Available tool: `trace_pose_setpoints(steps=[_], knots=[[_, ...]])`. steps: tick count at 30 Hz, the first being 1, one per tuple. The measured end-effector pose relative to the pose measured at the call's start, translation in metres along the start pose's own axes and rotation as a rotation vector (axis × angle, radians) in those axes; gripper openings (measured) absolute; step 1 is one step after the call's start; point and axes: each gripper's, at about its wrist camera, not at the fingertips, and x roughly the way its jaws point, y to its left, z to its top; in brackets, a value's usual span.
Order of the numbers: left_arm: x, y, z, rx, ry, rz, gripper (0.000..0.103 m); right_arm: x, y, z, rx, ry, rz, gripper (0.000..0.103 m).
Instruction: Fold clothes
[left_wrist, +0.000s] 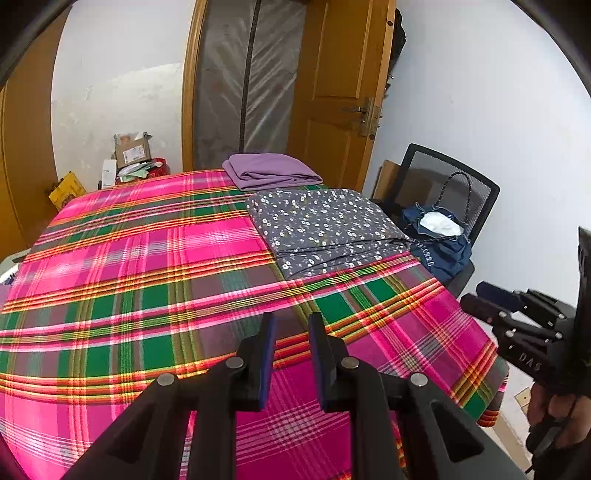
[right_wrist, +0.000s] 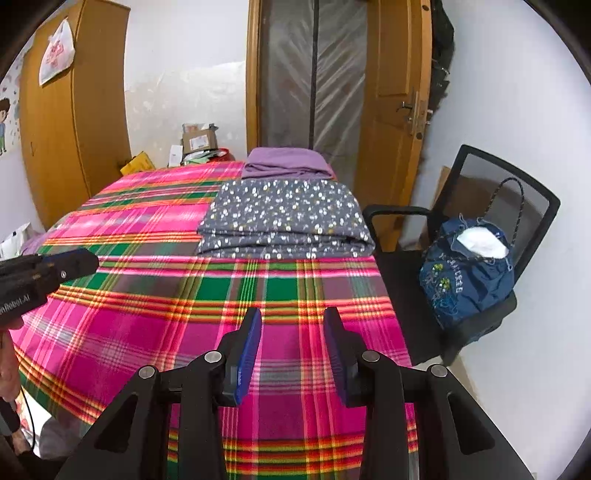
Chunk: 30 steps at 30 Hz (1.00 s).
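A folded grey floral cloth lies at the far right of the table, which is covered by a pink and green plaid cloth. Behind it rests a folded purple cloth. My left gripper hovers open over the near part of the plaid, with nothing between its blue pads. My right gripper is also open and empty, above the plaid just short of the floral cloth. Each gripper shows in the other's view: the right gripper beyond the table's right corner, the left gripper at the left edge.
A black mesh chair with a blue bag stands close to the table's right side. Boxes and clutter sit behind the far left corner. A wooden door and a wardrobe line the back wall.
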Motion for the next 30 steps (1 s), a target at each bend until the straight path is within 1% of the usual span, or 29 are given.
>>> trace_pose_setpoints(steps=[4, 6, 9, 11, 13, 17, 19, 24, 30], knots=[[-0.002, -0.003, 0.002, 0.015, -0.010, 0.001, 0.018, 0.003, 0.004, 0.005, -0.011, -0.004, 0.004, 0.036], [-0.006, -0.005, 0.003, 0.028, -0.045, 0.009, 0.018, 0.007, 0.006, 0.007, -0.014, -0.001, 0.009, 0.036], [-0.013, -0.009, 0.002, 0.064, -0.134, 0.034, 0.018, 0.013, 0.007, 0.011, -0.016, 0.001, 0.015, 0.036], [-0.012, -0.007, 0.002, 0.051, -0.152, 0.009, 0.018, 0.016, 0.007, 0.013, -0.015, 0.000, 0.019, 0.036], [-0.006, -0.004, 0.003, 0.026, -0.133, -0.008, 0.018, 0.019, 0.007, 0.016, -0.013, -0.001, 0.020, 0.036], [0.007, -0.003, 0.003, 0.050, -0.069, 0.011, 0.018, 0.023, 0.008, 0.019, -0.016, 0.001, 0.022, 0.036], [0.011, -0.002, 0.002, 0.043, -0.046, 0.006, 0.018, 0.026, 0.008, 0.021, -0.016, 0.006, 0.023, 0.036], [0.015, -0.005, -0.002, 0.037, -0.018, -0.015, 0.018, 0.031, 0.012, 0.023, -0.015, 0.013, 0.028, 0.036], [0.021, -0.006, -0.004, 0.010, 0.018, -0.062, 0.018, 0.033, 0.015, 0.024, -0.016, 0.019, 0.028, 0.036]])
